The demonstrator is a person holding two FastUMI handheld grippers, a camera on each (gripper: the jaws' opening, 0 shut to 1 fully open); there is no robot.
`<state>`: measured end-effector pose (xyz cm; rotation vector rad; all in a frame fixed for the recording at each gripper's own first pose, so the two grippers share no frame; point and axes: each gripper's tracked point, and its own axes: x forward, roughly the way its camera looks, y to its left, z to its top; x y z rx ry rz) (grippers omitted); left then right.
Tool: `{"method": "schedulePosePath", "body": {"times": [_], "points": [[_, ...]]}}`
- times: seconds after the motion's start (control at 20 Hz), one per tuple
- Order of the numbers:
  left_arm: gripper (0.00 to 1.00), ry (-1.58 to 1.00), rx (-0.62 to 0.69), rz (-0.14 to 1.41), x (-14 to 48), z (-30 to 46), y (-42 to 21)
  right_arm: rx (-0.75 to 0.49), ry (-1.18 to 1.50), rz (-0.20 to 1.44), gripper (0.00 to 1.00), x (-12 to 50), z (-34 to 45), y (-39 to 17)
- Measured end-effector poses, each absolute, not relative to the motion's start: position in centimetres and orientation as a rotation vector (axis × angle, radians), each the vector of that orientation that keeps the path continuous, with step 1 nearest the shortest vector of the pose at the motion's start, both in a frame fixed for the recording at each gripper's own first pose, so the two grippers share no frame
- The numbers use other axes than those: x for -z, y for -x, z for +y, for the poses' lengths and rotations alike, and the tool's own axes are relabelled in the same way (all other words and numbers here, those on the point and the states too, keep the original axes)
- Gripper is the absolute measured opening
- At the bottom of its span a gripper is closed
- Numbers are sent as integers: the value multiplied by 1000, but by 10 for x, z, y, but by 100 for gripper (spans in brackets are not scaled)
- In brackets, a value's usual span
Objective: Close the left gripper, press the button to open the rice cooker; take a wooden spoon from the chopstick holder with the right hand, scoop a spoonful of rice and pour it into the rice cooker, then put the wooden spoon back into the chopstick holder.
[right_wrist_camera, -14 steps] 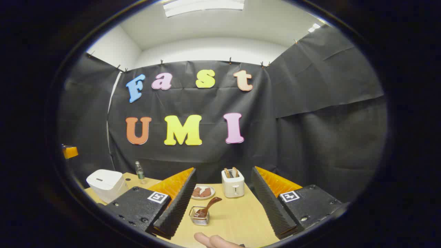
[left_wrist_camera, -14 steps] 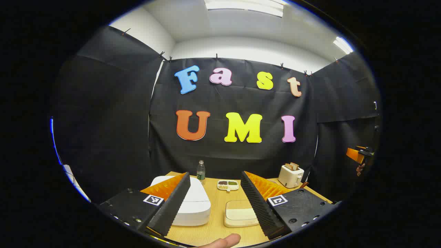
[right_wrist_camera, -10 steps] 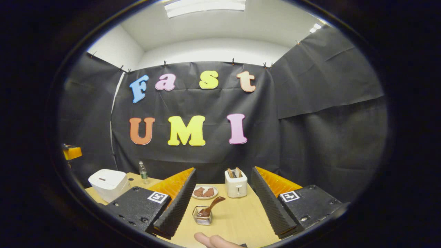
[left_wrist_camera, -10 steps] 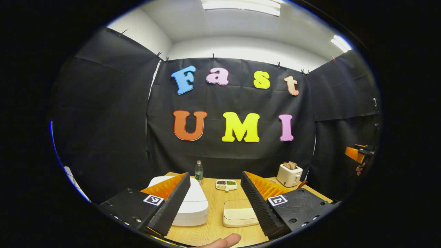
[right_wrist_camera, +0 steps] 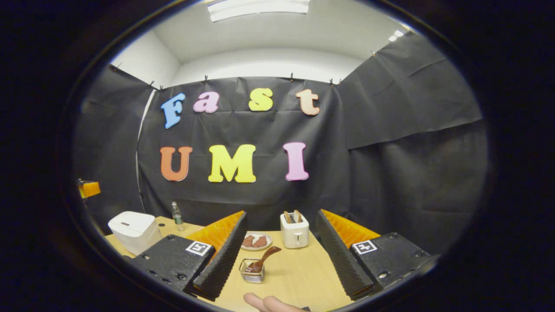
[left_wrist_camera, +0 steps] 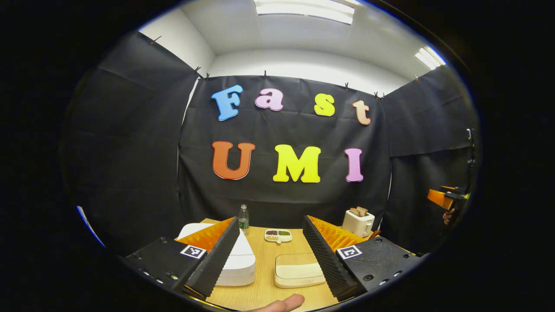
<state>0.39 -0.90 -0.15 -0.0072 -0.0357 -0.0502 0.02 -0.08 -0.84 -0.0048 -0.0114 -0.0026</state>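
Drift only: my left gripper (left_wrist_camera: 271, 255) has slid slightly rightward, fingers still apart above the cooker (left_wrist_camera: 236, 262), lid shut. My right gripper (right_wrist_camera: 279, 253), also apart, faces the spoon (right_wrist_camera: 262, 260) in its holder (right_wrist_camera: 253, 273).

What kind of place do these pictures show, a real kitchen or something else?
Probably a staged recording booth, not a real kitchen: black cloth walls pinned up around a light wooden table holding a white rice cooker, a white toaster and a small wire holder with a wooden spoon.
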Motion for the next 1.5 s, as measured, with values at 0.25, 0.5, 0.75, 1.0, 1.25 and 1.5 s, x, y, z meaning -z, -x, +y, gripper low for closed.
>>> {"method": "schedulePosePath", "body": {"times": [0.25,0.5,0.75,1.0,1.25,1.5], "points": [[94,-22,22,-11,11,3,-12,-2,-9,-7,96,13,-3,-4],[94,-23,23,-3,16,10,-23,-3,-13,-36,96,11,-8,-2],[94,-13,10,41,31,24,-47,-20,-24,-33,100,25,-10,-1],[94,-35,-96,131,61,62,-79,-63,-31,-22,100,39,5,-7],[62,7,-128,254,98,86,-108,-63,-30,-8,96,56,2,-12],[10,-33,-169,419,146,111,-124,-68,-43,-9,96,64,0,-12]]}}
